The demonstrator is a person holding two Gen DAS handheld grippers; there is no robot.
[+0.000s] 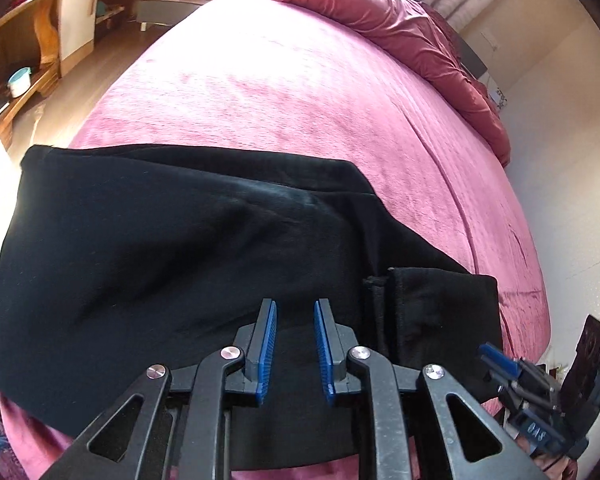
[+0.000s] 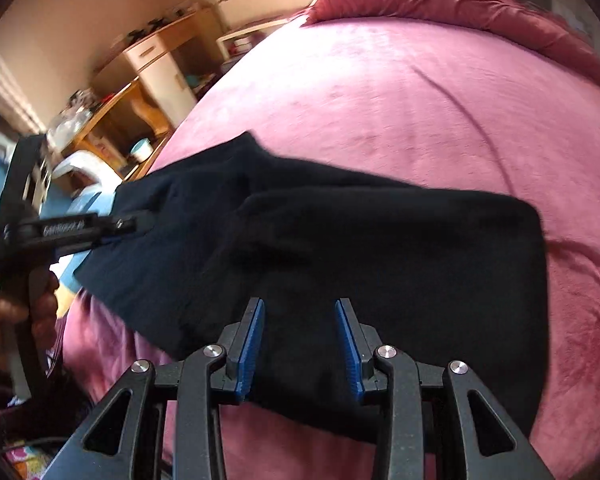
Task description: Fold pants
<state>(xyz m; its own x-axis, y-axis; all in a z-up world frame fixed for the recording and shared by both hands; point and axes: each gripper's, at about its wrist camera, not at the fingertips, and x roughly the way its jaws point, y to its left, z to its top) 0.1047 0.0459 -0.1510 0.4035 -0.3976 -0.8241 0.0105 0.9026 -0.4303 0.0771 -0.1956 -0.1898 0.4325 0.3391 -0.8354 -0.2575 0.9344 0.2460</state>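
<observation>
Black pants (image 1: 172, 248) lie folded across the near part of a pink bed (image 1: 284, 92), with a cuffed end (image 1: 432, 304) at the right. My left gripper (image 1: 296, 310) hovers over their near edge, its blue pads apart and nothing pressed between them. In the right wrist view the pants (image 2: 380, 248) spread under my right gripper (image 2: 300, 308), which is open above the cloth. The left gripper (image 2: 138, 222) appears there at the pants' left end, held by a hand (image 2: 40, 304). The right gripper (image 1: 487, 356) shows at the lower right of the left wrist view.
A crumpled red duvet (image 1: 412, 40) is bunched along the far side of the bed. Wooden shelves and a desk (image 1: 32, 40) stand beyond the bed's left edge, with a small teal-lidded tub (image 1: 20, 80). A pale wall (image 1: 572, 200) runs along the right.
</observation>
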